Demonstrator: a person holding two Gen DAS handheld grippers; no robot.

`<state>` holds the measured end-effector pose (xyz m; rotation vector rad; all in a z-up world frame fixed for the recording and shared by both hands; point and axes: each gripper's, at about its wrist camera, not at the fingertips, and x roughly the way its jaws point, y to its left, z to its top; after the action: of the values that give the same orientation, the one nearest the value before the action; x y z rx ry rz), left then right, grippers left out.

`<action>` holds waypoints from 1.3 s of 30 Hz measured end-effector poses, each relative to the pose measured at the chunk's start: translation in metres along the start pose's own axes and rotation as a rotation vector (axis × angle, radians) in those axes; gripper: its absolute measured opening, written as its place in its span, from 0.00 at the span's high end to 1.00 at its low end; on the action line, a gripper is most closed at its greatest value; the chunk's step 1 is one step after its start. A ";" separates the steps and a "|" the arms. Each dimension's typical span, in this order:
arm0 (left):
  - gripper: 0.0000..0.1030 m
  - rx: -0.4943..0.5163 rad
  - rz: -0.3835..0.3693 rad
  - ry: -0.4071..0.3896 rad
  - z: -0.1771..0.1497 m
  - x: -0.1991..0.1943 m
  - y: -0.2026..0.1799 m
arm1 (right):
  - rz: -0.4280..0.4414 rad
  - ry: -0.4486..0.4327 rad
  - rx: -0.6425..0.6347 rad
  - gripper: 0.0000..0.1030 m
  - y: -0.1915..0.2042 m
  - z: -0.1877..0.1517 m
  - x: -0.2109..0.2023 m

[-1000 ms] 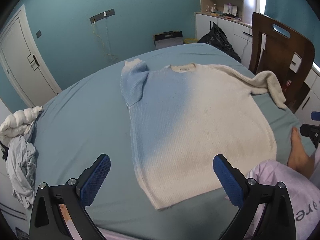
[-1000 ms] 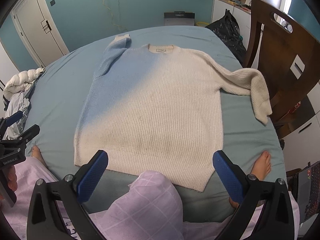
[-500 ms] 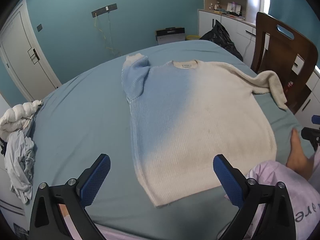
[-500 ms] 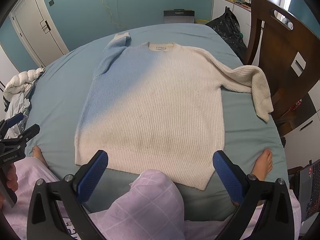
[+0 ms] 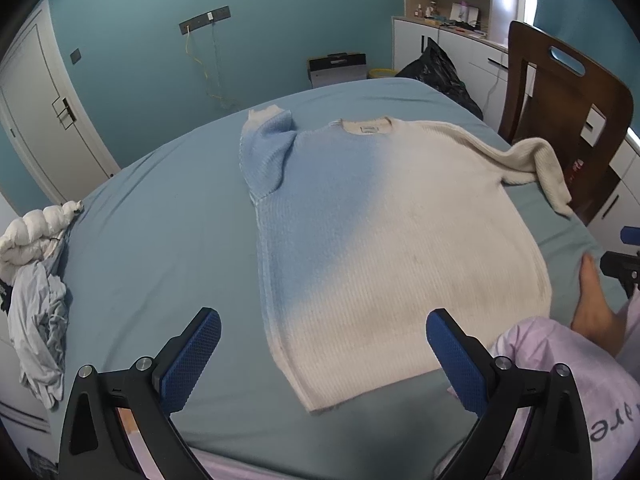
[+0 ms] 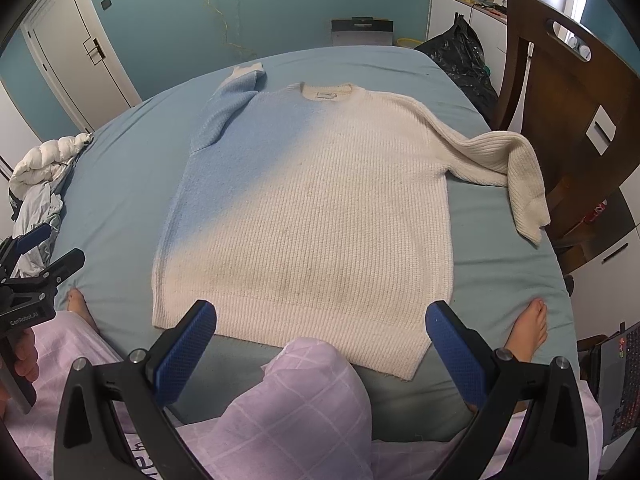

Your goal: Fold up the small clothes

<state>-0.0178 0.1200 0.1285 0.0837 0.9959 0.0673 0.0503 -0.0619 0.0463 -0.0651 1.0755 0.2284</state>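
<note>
A home bedroom: bed (image 6: 120, 184), door (image 6: 76, 52), white cabinets (image 5: 452, 56), wooden chair (image 6: 568, 92).

White lettering "CenRobot.AI" readable on black body of left tongs (image 6: 38, 256) at left edge of right wrist view; dark letters "ere", upside down, on lilac pyjama leg (image 5: 612, 426) in left wrist view; sweater neck label (image 6: 326, 95) too small to read.

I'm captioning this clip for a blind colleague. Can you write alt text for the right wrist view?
A cream knit sweater lies flat, face up, on a blue bed, one sleeve folded in, the other trailing toward a wooden chair. The open right gripper hovers above its hem, over the person's knee in pink checked pyjamas. The left gripper shows at the left edge.
</note>
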 end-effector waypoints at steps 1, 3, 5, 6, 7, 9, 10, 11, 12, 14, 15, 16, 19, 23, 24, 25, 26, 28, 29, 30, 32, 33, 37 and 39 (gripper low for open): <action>0.00 0.001 0.000 0.001 0.000 0.000 0.000 | 0.001 0.000 0.000 0.01 0.000 0.000 0.000; 0.00 0.001 -0.003 0.001 0.000 0.001 0.001 | 0.004 0.004 0.001 0.01 0.000 0.000 0.000; 0.00 0.000 -0.004 0.003 0.000 0.002 0.001 | 0.008 0.007 0.003 0.01 0.000 0.000 0.001; 0.00 -0.001 -0.006 0.004 0.000 0.002 0.001 | 0.009 0.008 0.003 0.01 0.000 0.000 0.001; 0.00 -0.001 -0.008 0.006 0.001 0.003 0.001 | 0.009 0.008 0.004 0.01 0.000 0.000 0.002; 0.00 -0.002 -0.008 0.010 0.001 0.003 0.001 | 0.010 0.010 0.004 0.01 0.000 0.000 0.002; 0.00 -0.002 -0.009 0.011 0.001 0.004 0.002 | 0.012 0.011 0.004 0.01 -0.001 0.000 0.002; 0.00 -0.003 -0.010 0.013 0.001 0.004 0.001 | 0.013 0.011 0.005 0.01 -0.001 0.000 0.002; 0.00 -0.004 -0.012 0.015 0.001 0.004 0.001 | 0.015 0.012 0.005 0.01 0.000 0.000 0.002; 0.00 -0.008 -0.012 0.015 0.001 0.005 0.004 | 0.017 0.014 0.005 0.01 0.000 0.000 0.003; 0.00 -0.011 -0.009 0.013 0.001 0.005 0.005 | 0.018 0.014 0.005 0.01 0.000 0.001 0.003; 0.00 -0.014 -0.004 0.010 0.002 0.005 0.005 | 0.018 0.014 0.005 0.01 0.000 0.000 0.003; 0.00 -0.024 -0.002 0.007 0.003 0.005 0.007 | 0.021 0.015 0.005 0.01 0.000 0.000 0.003; 0.00 -0.033 -0.006 0.014 0.003 0.008 0.010 | 0.027 0.019 0.006 0.01 0.000 -0.001 0.004; 0.00 -0.033 -0.006 0.015 0.002 0.009 0.010 | 0.029 0.021 0.006 0.01 0.000 -0.001 0.004; 0.00 -0.033 -0.006 0.016 0.001 0.009 0.009 | 0.032 0.023 0.006 0.01 0.000 -0.001 0.003; 0.00 -0.032 -0.005 0.017 0.001 0.009 0.009 | 0.035 0.025 0.007 0.01 -0.001 -0.001 0.003; 0.00 -0.030 -0.006 0.019 0.000 0.009 0.008 | 0.046 0.030 0.012 0.01 -0.002 -0.001 0.003; 0.00 -0.028 -0.012 0.023 0.000 0.010 0.008 | 0.051 0.032 0.018 0.01 -0.003 0.000 0.003; 0.00 -0.029 -0.019 0.026 0.000 0.010 0.010 | 0.055 0.033 0.024 0.01 -0.004 0.000 0.004; 0.00 -0.042 -0.027 0.028 0.000 0.010 0.014 | 0.066 0.040 0.039 0.01 -0.005 0.001 0.004; 0.00 -0.048 -0.024 0.031 0.000 0.011 0.016 | 0.076 0.046 0.050 0.01 -0.006 0.002 0.004; 0.00 -0.058 -0.003 0.034 0.001 0.015 0.024 | 0.113 0.061 0.098 0.01 -0.010 0.005 0.003; 0.00 -0.074 -0.003 0.038 0.002 0.017 0.029 | 0.128 0.071 0.126 0.01 -0.013 0.006 0.003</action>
<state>-0.0070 0.1507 0.1186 0.0133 1.0305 0.1030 0.0600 -0.0727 0.0458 0.1098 1.1636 0.2742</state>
